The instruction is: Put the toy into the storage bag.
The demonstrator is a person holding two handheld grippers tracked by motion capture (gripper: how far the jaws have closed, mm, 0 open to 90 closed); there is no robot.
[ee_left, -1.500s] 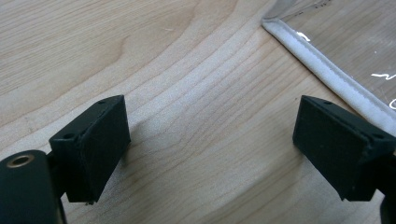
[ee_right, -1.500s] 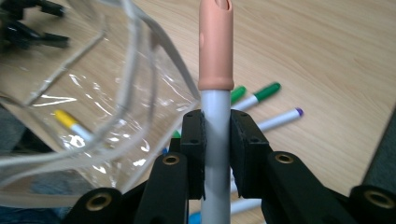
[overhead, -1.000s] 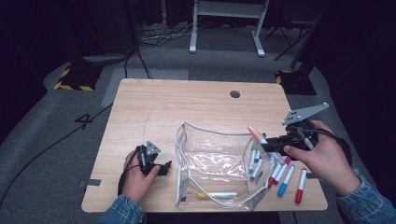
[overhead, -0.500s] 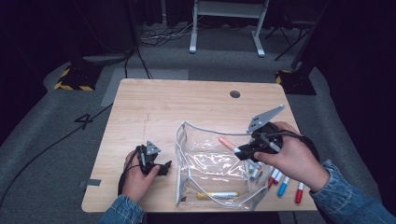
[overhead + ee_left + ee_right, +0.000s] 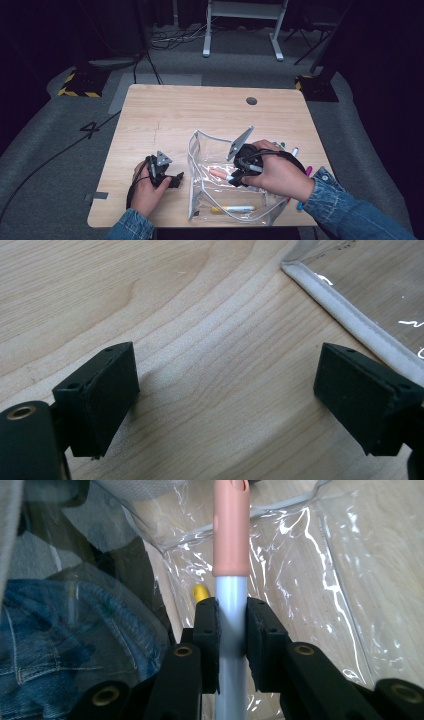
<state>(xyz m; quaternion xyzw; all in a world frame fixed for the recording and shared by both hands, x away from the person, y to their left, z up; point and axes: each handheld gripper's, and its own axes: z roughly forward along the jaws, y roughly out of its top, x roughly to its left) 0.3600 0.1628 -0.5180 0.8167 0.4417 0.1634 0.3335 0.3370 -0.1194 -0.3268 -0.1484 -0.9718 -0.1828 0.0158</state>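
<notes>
A clear plastic pouch (image 5: 202, 150) with a white zip edge lies open on the wooden table (image 5: 165, 115). My right gripper (image 5: 231, 176) is shut on a grey marker with a salmon-pink cap (image 5: 218, 173) and holds it inside the pouch mouth. The right gripper view shows that marker (image 5: 231, 535) pinched between the black pads (image 5: 206, 630), pointing into the pouch, with a yellow tip (image 5: 200, 592) behind. A yellow-capped marker (image 5: 232, 208) lies in the pouch bottom. My left gripper (image 5: 175, 180) rests open on the table left of the pouch, its pads (image 5: 102, 390) wide apart over bare wood beside the pouch edge (image 5: 350, 320).
Several loose markers (image 5: 294, 151) lie on the table right of the pouch, partly behind my right hand. A round cable hole (image 5: 251, 100) sits near the table's far edge. Beyond the table stand a white frame's legs (image 5: 206, 30) and floor cables.
My right gripper has carried the pink-capped marker leftward and down, from above the loose markers into the pouch opening. The left gripper has stayed put.
</notes>
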